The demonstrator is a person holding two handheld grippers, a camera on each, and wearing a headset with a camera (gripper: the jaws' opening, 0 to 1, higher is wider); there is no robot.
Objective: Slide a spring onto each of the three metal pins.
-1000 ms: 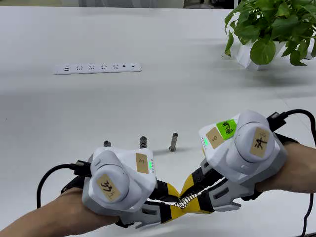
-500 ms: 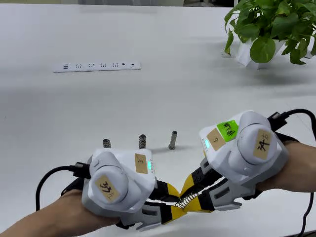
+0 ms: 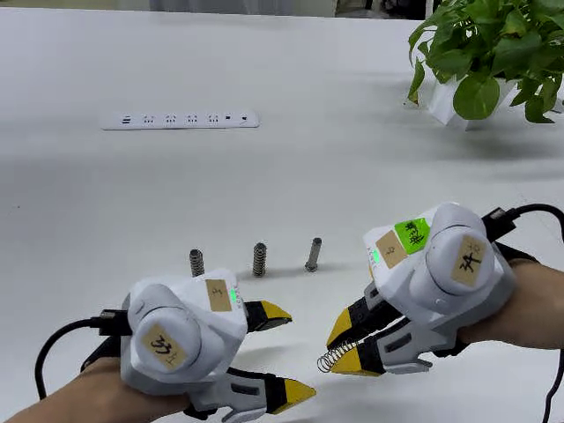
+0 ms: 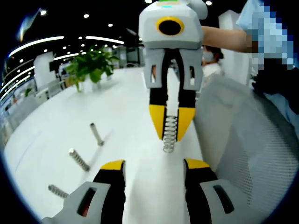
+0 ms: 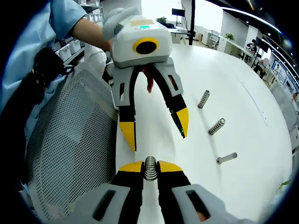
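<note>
Three metal pins stand in a row on the white table. The left pin [image 3: 196, 262] and the middle pin [image 3: 259, 258] each wear a spring. The right pin [image 3: 313, 254] is bare, also seen as a plain rod [image 5: 226, 158]. My right gripper [image 3: 342, 350] is shut on a loose spring [image 3: 329, 357], which sticks out past its yellow tips toward the left gripper. That spring [image 5: 150, 168] sits between its closed jaws. My left gripper [image 3: 288, 352] stands open just left of it, facing the spring [image 4: 170, 133] with nothing held.
A white power strip [image 3: 181, 119] lies far back on the table. A potted plant [image 3: 493, 44] stands at the back right. Black cables [image 3: 529, 211] trail from both grippers. A grey mesh chair [image 5: 70, 140] sits beside the table's near edge.
The left gripper has let go of the spring, opened, and drawn back to the left. The right gripper still holds the spring in about the same place.
</note>
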